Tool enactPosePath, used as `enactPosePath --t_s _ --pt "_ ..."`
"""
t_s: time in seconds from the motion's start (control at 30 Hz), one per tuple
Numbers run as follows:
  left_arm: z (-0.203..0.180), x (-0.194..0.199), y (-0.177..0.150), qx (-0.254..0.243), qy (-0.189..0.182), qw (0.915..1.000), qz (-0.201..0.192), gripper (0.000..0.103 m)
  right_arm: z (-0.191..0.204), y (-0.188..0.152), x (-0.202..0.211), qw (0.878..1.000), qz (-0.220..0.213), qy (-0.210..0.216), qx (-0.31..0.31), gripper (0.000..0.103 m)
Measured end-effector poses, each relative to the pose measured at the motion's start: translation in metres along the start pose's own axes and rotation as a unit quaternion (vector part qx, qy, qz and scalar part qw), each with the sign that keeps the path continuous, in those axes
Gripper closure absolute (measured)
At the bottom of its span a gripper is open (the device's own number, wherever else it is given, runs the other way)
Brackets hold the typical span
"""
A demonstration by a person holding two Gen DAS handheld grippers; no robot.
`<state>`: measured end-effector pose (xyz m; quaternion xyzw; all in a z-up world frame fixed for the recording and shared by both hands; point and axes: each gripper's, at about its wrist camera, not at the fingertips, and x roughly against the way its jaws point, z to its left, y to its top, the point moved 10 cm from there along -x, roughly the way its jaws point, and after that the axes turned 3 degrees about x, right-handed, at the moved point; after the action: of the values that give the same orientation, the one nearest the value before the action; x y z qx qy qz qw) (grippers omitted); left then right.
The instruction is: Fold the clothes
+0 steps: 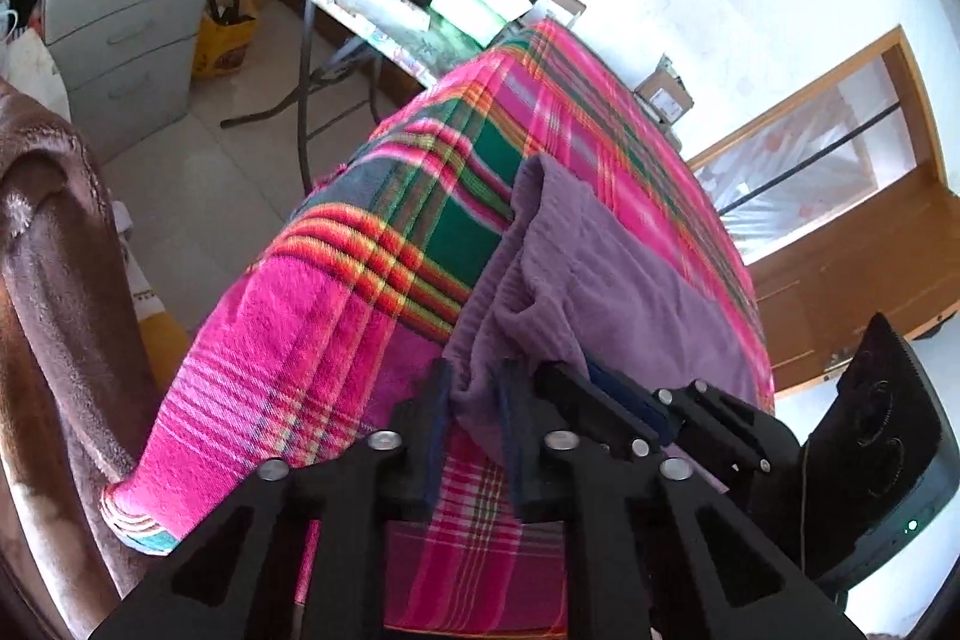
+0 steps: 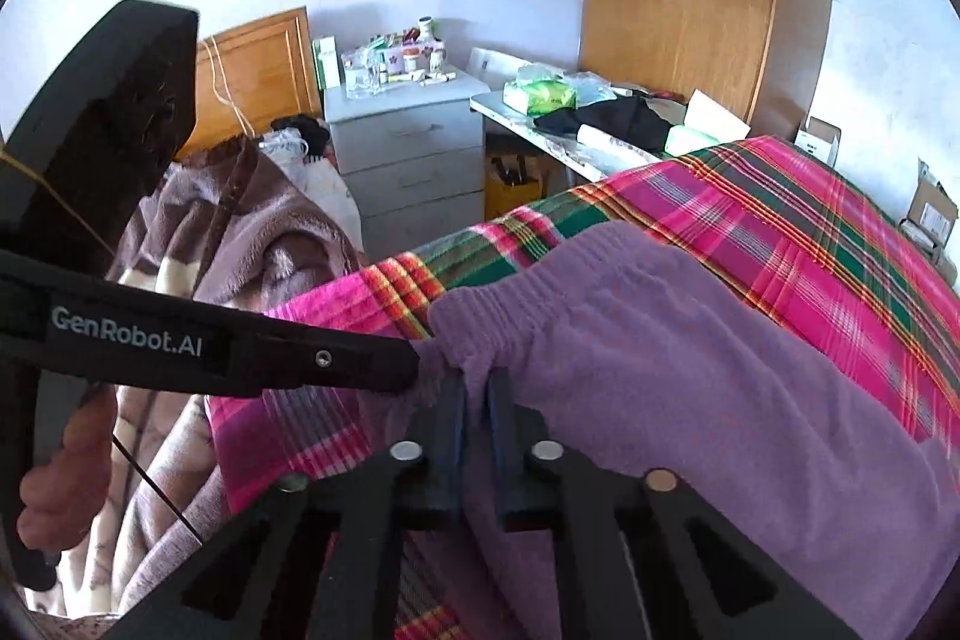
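A soft purple fleece garment with an elastic waistband (image 2: 690,370) lies on a pink and green plaid blanket (image 1: 336,304) covering the bed. Left tool (image 1: 474,400) and right tool (image 2: 477,400) each pinch its waistband edge, close together. Thick fleece could slip free, or the blanket could lift too. A brown plush blanket (image 2: 240,232) crowds the side.

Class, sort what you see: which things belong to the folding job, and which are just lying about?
Job: purple garment; left gripper; right gripper; plaid blanket beneath.

Lying about: grey drawers; folding table; black cloth; brown blanket.
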<state>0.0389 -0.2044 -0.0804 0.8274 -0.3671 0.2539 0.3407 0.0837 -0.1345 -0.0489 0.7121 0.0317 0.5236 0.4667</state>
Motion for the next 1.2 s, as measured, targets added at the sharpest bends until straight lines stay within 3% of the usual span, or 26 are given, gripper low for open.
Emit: enactPosePath --t_s 0.23,0.37,0.43,0.6,0.73,0.8,0.9,1.0,1.13,1.2 --pt "-0.012 0.020 0.012 -0.005 -0.022 0.9991 -0.037 0.093 0.008 0.017 0.016 0.998 -0.039 0.039 -0.015 0.100" --pt "0.010 0.010 0.010 0.021 0.001 0.9994 -0.027 0.094 0.009 0.008 0.002 0.998 -0.017 0.047 -0.024 0.100" --pt "0.020 0.007 0.010 0.033 0.014 0.9990 -0.026 0.100 0.010 0.005 -0.004 0.998 -0.003 0.049 -0.025 0.100" --pt "0.022 0.008 0.013 0.040 0.010 0.9989 -0.024 0.100 0.011 0.000 -0.008 0.998 0.010 0.052 -0.028 0.096" --pt "0.023 0.008 0.016 0.045 0.007 0.9987 -0.022 0.097 0.016 -0.001 0.001 0.998 0.006 0.054 -0.018 0.085" --pt "0.024 0.007 0.016 0.047 0.007 0.9987 -0.020 0.096 0.021 0.000 0.006 0.998 -0.002 0.059 -0.007 0.067" --pt "0.026 0.004 0.015 0.048 0.010 0.9987 -0.012 0.096 0.028 -0.001 0.003 0.998 0.003 0.056 0.010 0.062" --pt "0.026 0.004 0.014 0.060 0.004 0.9981 -0.005 0.078 0.033 -0.005 -0.004 0.999 0.015 0.028 0.032 0.062" --pt "0.030 0.006 0.018 0.090 -0.016 0.9958 0.000 0.075 0.035 -0.007 -0.010 0.998 0.023 -0.009 0.057 0.063" --pt "0.030 0.005 0.020 0.100 -0.024 0.9946 0.005 0.072 0.034 -0.006 -0.010 0.998 0.022 -0.016 0.057 0.070"
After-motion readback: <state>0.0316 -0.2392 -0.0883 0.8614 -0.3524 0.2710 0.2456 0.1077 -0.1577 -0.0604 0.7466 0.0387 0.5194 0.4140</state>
